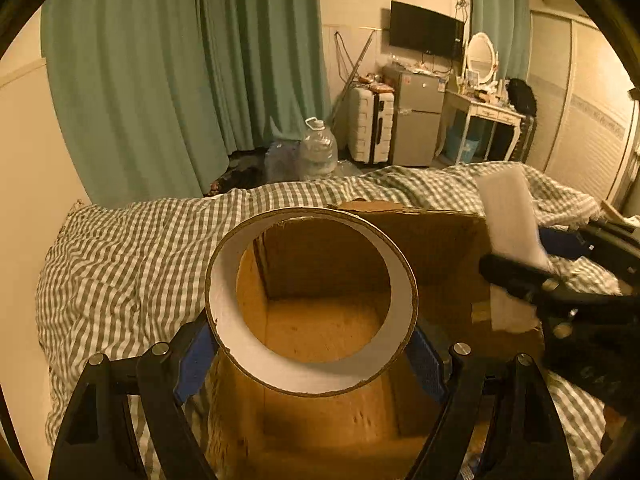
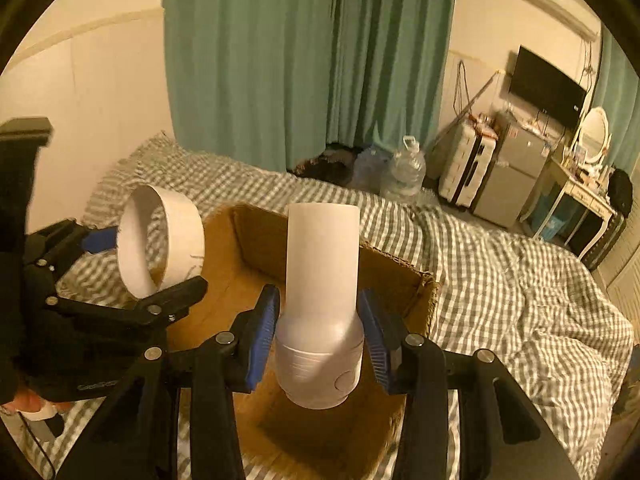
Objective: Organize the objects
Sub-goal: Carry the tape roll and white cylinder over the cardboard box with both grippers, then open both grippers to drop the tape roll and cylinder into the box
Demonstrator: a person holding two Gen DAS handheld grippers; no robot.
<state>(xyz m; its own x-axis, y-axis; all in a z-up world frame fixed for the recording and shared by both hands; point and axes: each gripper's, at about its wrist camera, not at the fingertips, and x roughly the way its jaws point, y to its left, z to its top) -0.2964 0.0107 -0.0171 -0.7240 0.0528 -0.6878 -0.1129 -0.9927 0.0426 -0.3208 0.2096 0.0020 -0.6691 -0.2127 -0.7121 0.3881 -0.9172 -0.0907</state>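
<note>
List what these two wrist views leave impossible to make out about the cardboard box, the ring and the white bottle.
- Cardboard box floor: in the left wrist view only part shows through the ring; in the right wrist view the white bottle and right gripper cover it.
- Bottle in the left wrist view: blurred, lower end behind the right gripper.
- Ring's far side in the right wrist view: behind the left gripper.
- Items on the dressing table: too small.

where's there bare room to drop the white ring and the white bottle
The brown cardboard box on the checked bedspread has a bare floor, free wall to wall. The left gripper holds the wide white cardboard ring; the right gripper holds the white plastic bottle. Both hang over the box, so it is crowded above it.
</note>
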